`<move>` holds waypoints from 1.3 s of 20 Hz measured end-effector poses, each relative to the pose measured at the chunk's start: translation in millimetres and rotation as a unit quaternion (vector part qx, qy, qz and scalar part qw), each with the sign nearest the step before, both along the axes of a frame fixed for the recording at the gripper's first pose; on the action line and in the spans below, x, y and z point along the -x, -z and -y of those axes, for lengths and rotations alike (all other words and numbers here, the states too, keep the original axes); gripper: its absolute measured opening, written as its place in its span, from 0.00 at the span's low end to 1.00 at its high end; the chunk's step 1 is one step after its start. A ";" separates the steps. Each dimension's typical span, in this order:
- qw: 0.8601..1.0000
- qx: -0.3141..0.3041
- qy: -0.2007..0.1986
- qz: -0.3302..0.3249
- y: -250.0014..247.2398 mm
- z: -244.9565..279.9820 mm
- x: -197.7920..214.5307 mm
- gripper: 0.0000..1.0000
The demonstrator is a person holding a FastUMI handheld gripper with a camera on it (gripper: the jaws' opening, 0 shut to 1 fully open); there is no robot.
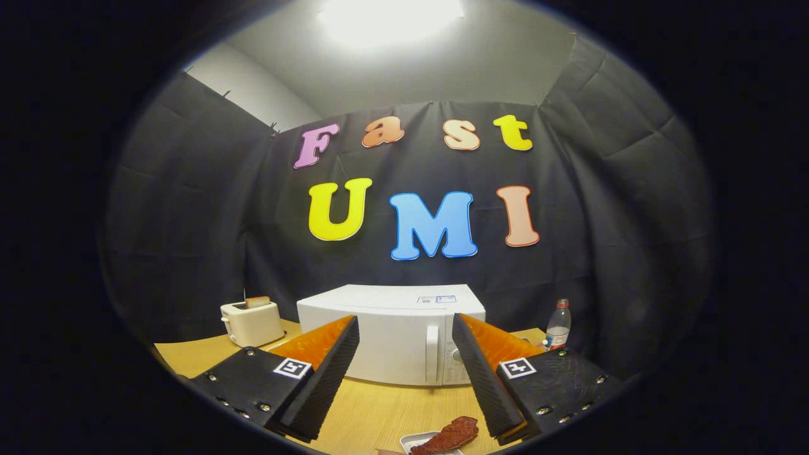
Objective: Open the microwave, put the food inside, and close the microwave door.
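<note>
Gripper view: gripper (404, 338) is held with fingers wide apart and empty, microwave (392, 332) is seen shut just beyond them, food (452, 435) lies on a tray (414, 440) nearer, so door-opening is judged pending, with handle (432, 352) to be hooked next.

microwave (392, 335): white, door shut, upright at the back of the desk (373, 411).
food (450, 436): reddish-brown meat slice on a small white tray (412, 440), near desk edge.

Bare table (373, 411) before closed microwave (392, 335).
</note>
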State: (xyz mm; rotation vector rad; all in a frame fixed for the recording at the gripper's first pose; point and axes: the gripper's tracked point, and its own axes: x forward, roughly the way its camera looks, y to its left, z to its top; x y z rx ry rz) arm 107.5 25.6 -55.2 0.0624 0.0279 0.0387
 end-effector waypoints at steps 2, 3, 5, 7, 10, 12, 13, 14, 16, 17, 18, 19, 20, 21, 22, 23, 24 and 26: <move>1.000 -0.006 0.006 0.008 6.6 -1.7 -16.2 0.93; 1.000 -0.008 0.009 0.008 11.4 -2.6 -25.2 0.93; 1.000 -0.012 0.014 0.010 20.8 -2.8 -42.2 0.93; 1.000 -0.013 0.018 0.016 28.6 -0.7 -57.7 0.93; 0.999 -0.014 0.035 -0.002 54.0 8.1 -83.9 0.93; 0.999 -0.012 0.042 -0.003 62.5 11.1 -99.9 0.93; 0.999 -0.005 0.049 -0.003 66.5 14.2 -107.9 0.93; 0.998 0.002 0.056 -0.005 74.4 18.0 -114.8 0.93; 0.998 0.015 0.062 -0.011 88.3 20.2 -128.7 0.93; 0.998 0.019 0.065 -0.016 97.0 22.0 -134.8 0.93; 0.997 0.023 0.067 -0.021 106.0 22.9 -141.5 0.93; 0.996 0.030 0.074 -0.029 114.2 24.4 -148.1 0.93; 0.996 0.039 0.079 -0.034 122.7 28.3 -153.7 0.93; 0.995 0.047 0.081 -0.038 130.0 27.5 -158.5 0.93; 0.995 0.051 0.078 -0.042 136.4 27.1 -163.7 0.93; 0.994 0.054 0.085 -0.050 144.0 32.0 -166.5 0.86; 0.994 0.050 0.084 -0.053 147.3 33.0 -170.4 0.79; 0.995 0.027 0.073 -0.059 153.5 28.6 -173.8 0.73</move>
